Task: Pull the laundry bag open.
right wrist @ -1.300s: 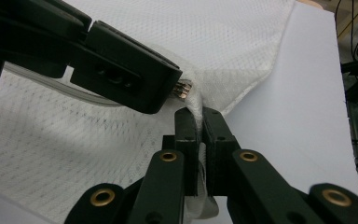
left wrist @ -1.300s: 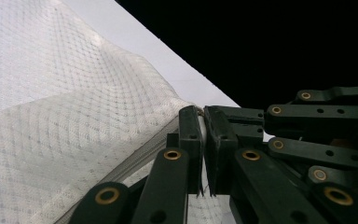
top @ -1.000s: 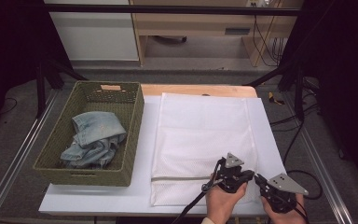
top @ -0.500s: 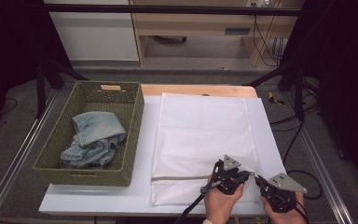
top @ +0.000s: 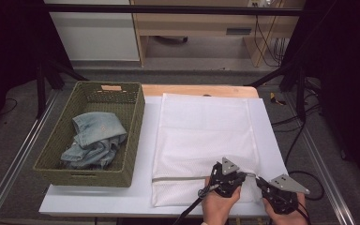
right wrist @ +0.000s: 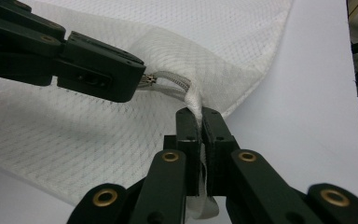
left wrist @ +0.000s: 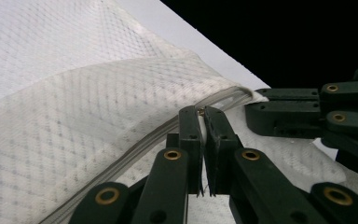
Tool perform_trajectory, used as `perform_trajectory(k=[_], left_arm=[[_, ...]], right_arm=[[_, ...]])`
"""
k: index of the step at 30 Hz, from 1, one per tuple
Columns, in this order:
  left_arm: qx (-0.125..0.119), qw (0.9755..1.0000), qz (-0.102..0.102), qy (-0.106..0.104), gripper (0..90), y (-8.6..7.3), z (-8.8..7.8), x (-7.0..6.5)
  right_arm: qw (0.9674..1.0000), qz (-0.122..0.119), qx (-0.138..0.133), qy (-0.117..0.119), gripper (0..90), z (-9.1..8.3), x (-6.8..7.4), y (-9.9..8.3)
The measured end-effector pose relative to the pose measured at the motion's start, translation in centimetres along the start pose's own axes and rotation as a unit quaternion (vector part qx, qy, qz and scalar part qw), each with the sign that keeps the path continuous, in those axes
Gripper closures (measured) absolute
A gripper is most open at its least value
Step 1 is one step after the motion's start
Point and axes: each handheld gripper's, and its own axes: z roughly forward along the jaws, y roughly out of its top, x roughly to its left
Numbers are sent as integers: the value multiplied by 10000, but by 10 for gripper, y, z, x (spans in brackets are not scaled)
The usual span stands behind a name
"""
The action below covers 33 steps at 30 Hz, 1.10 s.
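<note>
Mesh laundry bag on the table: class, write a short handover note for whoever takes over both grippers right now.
Left gripper: shut on the zipper pull at the right end of the zipper.
Right gripper: shut on the mesh laundry bag, pinching the fabric at its near right corner.
Things: bag lies flat on the white board; jeans sit in the wicker basket to its left.
Done: both grips set.
Left: the zipper looks closed; probably draw the pull along it, then load the jeans.
</note>
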Motion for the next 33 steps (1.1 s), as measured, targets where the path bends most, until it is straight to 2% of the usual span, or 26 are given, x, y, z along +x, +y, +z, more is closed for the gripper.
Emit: perform_trajectory(k=[8,14,24,33], left_arm=[[34,10000,-80,45,868,-7,-2,7],[12,9999,-101,109,868,-10,-7,13],[16,9998,-151,143,868,-16,-19,24],[-6,9995,-150,279,868,-16,-33,31]], right_arm=[[10000,37,72,29,870,0,-2,-1],[9999,102,4,45,870,-1,-5,-2],[9999,120,38,-19,870,-2,-6,-3],[9999,108,-86,-35,869,-4,-6,-3]])
